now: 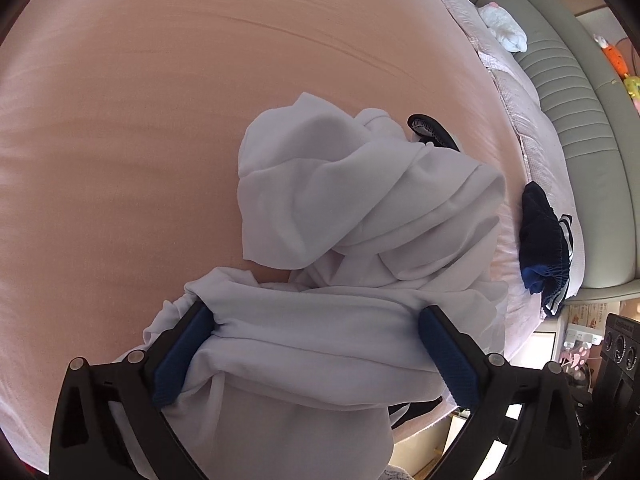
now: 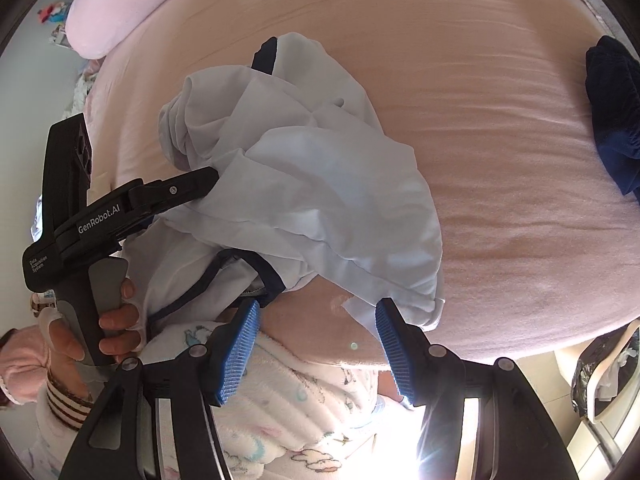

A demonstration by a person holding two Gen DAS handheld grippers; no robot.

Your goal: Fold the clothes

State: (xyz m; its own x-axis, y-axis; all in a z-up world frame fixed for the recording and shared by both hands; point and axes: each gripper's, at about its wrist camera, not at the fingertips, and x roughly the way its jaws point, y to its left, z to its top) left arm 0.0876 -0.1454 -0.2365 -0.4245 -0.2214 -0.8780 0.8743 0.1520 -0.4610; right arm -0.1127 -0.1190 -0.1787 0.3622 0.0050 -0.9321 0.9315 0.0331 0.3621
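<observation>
White garment [image 1: 360,208]: crumpled heap, centre frame, on the pink bed [image 1: 140,100].
Left tool [image 1: 316,354]: spread wide, cloth bunched between the pads, no pinch.
Right tool [image 2: 316,332]: half spread over the hem at lower centre, nothing between the pads.
Dark garment [image 1: 544,240]: right edge of the bed.
Risk: near edge may slide off the bed, being unheld.
Containers: none seen.

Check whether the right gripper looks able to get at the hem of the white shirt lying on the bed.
Probably yes. The right gripper has open, empty jaws, and the hem of the white shirt lies just beyond its fingertips with only bare sheet between.
</observation>
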